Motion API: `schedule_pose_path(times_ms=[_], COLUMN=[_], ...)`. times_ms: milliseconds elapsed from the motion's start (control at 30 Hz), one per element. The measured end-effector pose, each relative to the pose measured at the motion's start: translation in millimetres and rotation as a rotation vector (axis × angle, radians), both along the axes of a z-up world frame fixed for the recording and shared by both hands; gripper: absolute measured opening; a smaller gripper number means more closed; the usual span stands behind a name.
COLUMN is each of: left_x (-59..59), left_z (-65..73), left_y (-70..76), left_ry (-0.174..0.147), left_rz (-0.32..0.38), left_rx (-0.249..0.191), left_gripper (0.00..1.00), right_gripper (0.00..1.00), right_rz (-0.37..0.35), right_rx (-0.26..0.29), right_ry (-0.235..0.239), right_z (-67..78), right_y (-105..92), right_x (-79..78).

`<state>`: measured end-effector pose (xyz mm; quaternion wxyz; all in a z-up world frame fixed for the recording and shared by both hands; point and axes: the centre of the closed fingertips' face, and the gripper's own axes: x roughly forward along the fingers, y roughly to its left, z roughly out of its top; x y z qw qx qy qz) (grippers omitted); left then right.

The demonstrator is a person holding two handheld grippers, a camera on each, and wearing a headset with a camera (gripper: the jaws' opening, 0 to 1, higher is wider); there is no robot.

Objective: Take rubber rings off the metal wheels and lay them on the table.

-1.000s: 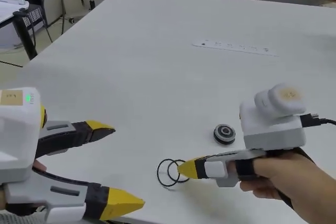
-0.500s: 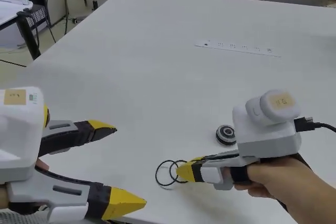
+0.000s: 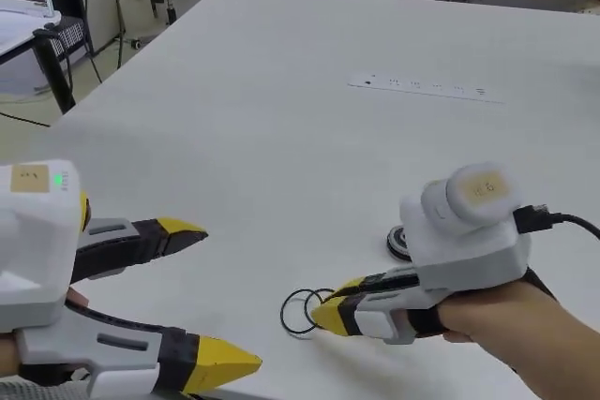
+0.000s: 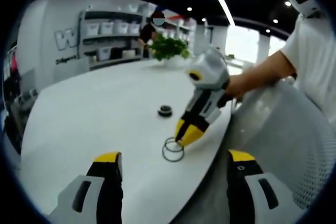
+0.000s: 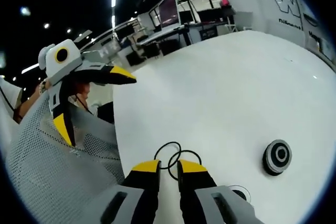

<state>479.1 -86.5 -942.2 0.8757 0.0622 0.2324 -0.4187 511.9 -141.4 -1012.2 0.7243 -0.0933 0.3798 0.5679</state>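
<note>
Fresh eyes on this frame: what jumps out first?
Two thin black rubber rings lie overlapped on the white table near its front edge. The yellow-tipped right gripper has its jaws nearly together right at them; whether it pinches one is unclear. The yellow-tipped left gripper hangs wide open at the front-left edge, and a small round metal wheel with a black rim sits just beyond the right gripper.
</note>
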Motion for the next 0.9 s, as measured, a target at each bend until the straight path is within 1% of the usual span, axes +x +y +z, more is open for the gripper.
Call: schedule_pose_path(times_ms=[33, 133, 200, 500, 600, 667, 733, 767, 800, 833, 867, 900], left_x=[-0.1, -0.1, 0.0, 0.3, 0.4, 0.4, 0.2, 0.2, 0.1, 0.2, 0.2, 0.1], left_z=[-0.4, -1.0, -1.2, -3.0, -2.9, -3.0, -3.2, -3.4, -3.5, -3.6, -3.5, -3.6], left_y=[0.1, 0.4, 0.8, 1.9, 2.1, 2.4, 2.3, 2.3, 2.3, 2.3, 2.3, 2.1], left_ry=[0.001, 0.001, 0.0, 0.002, 0.002, 0.0, -0.001, -0.002, -0.003, -0.003, -0.003, -0.002], left_rz=[0.0, 0.0, 0.001, 0.004, 0.006, 0.006, 0.003, 0.001, 0.0, 0.001, 0.001, 0.0], left_rx=[0.003, 0.01, 0.014, 0.033, 0.034, 0.041, 0.047, 0.052, 0.054, 0.055, 0.055, 0.054], left_gripper=[0.83, 0.83, 0.82, 0.82, 0.82, 0.82, 0.82, 0.82, 0.82, 0.82, 0.82, 0.82], right_gripper=[0.12, 0.14, 0.15, 0.17, 0.19, 0.22, 0.22, 0.21, 0.21, 0.22, 0.23, 0.23], right_rz=[0.011, 0.028, 0.037, 0.022, 0.012, -0.023, -0.054, -0.071, -0.082, -0.086, -0.088, -0.091], right_rx=[-0.01, -0.029, -0.037, 0.003, 0.031, 0.079, 0.122, 0.152, 0.168, 0.18, 0.186, 0.196], right_ry=[-0.014, -0.033, -0.054, -0.085, -0.093, -0.08, -0.096, -0.102, -0.102, -0.114, -0.12, -0.139], right_z=[-0.7, -2.1, -1.3, 17.2, 27.3, 40.2, 52.0, 61.1, 67.0, 74.7, 77.6, 85.9], right_y=[-0.8, -2.4, -3.7, -4.8, -3.6, -1.1, 0.4, 1.2, 1.3, 0.4, 0.3, -0.9], right_x=[0.1, -0.1, 1.7, 11.5, 15.2, 20.2, 26.7, 30.3, 32.2, 34.9, 36.0, 39.6])
